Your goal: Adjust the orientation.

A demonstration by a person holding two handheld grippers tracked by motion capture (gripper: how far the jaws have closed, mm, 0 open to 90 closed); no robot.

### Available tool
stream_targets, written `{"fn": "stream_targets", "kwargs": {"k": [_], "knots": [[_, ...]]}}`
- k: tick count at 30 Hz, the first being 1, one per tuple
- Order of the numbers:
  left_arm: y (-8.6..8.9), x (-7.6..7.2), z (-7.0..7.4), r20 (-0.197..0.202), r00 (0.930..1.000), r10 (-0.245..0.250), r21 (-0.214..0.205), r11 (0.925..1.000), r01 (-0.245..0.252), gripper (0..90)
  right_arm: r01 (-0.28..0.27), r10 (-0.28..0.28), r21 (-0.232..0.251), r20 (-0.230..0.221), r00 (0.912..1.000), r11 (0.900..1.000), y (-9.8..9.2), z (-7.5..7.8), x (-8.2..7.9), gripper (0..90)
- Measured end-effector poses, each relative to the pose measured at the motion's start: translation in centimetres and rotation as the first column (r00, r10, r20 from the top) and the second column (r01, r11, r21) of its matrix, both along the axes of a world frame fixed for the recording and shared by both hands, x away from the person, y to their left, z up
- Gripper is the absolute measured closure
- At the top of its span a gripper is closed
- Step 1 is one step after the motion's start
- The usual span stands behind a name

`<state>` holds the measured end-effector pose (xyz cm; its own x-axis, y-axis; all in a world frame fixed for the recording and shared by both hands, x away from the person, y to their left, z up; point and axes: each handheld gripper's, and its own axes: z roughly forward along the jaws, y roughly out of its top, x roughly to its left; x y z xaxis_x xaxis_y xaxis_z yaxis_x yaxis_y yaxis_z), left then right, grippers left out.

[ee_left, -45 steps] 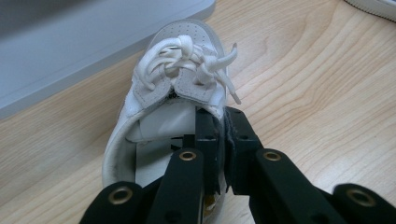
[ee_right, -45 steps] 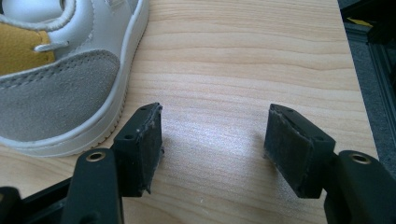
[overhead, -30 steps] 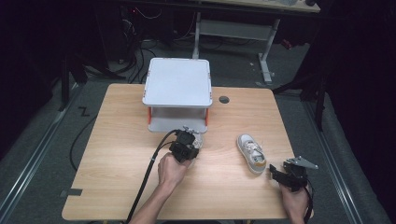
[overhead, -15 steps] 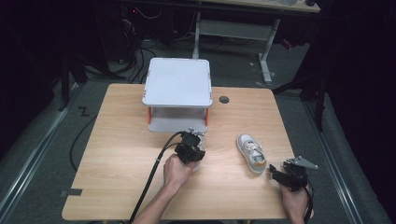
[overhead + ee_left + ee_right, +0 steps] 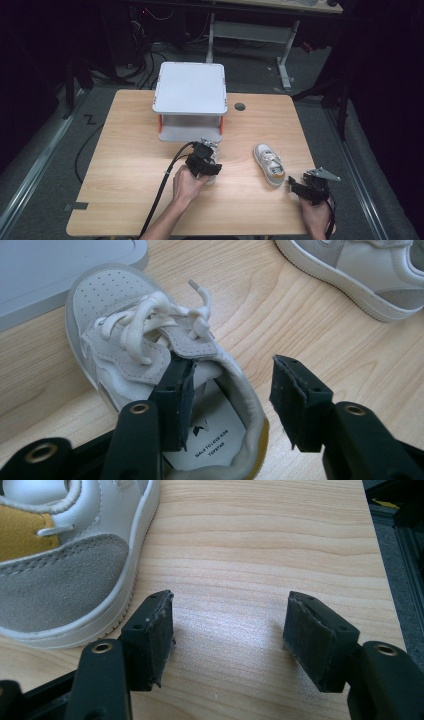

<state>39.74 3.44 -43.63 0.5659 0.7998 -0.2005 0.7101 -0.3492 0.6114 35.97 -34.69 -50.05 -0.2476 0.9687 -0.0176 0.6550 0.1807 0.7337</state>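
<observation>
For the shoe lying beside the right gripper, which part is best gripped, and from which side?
Probably the heel collar of the right-hand shoe, approached from the person's side. The shoe stands upright on its sole with its heel toward the right gripper, whose jaws are open. The opening faces up, so one jaw could go inside and one outside the rim.

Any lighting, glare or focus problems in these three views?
High view: table lit, surroundings nearly black, slightly soft. Left gripper view: sharp, even light on the shoe. Right gripper view: pale glare on the wood between the jaws, second shoe cropped.

Left claw (image 5: pixel 209 159) over near shoe (image 5: pixel 212 161)
</observation>
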Motion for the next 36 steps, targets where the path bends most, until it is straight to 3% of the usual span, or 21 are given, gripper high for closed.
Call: {"fn": "stream_targets", "kwargs": {"k": [5, 9, 15, 22, 26, 29, 33, 36], "knots": [[0.1, -0.2, 0.2, 0.003, 0.9999, -0.013, -0.012, 0.9998, 0.013, 47.2, 0.0, 0.0, 0.0, 0.0, 1.0, 1.0, 0.0, 0.0, 0.0, 36.8], [0.8, -0.6, 1.0, 0.034, 0.9994, -0.007, -0.046, 0.9989, 0.008, 44.8, 0.0, 0.0, 0.001, 0.0, 1.0, 1.0, 0.0, 0.0, 0.0, 36.8], [3.1, -1.0, 2.3, 0.102, 0.9943, 0.03, -0.095, 0.9953, -0.02, 41.8, -0.001, 0.001, 0.002, 0.0, 1.0, 1.0, 0.0, 0.0, 0.0, 36.8], [7.9, -2.2, 2.0, 0.207, 0.9733, 0.1, -0.133, 0.9884, -0.073, 39.6, 0.014, -0.014, 0.005, 0.006, 0.9999, 0.9999, -0.1, 0.0, 0.0, 44.7], [11.1, -2.9, 0.6, 0.246, 0.9537, 0.173, -0.108, 0.9826, -0.151, 38.5, 0.003, -0.003, 0.001, 0.013, 0.9999, 1.0, -0.1, 0.0, 0.0, 53.0], [13.4, -3.1, -1.0, 0.24, 0.9439, 0.227, -0.09, 0.9733, -0.211, 38.3, -0.014, 0.014, 0.013, 0.009, 0.9999, 0.9998, -0.1, 0.1, 0.0, 59.9], [15.7, -3.2, -3.1, 0.212, 0.9343, 0.287, -0.075, 0.958, -0.277, 38.0, -0.034, 0.034, 0.042, 0.004, 0.9994, 0.9986, 0.0, 0.5, 0.0, 62.3], [16.6, -3.4, -4.0, 0.219, 0.928, 0.302, -0.061, 0.9533, -0.296, 38.1, -0.05, 0.048, 0.048, 0.029, 0.9984, 0.9976, 0.3, 1.4, -0.3, 62.3]]}}
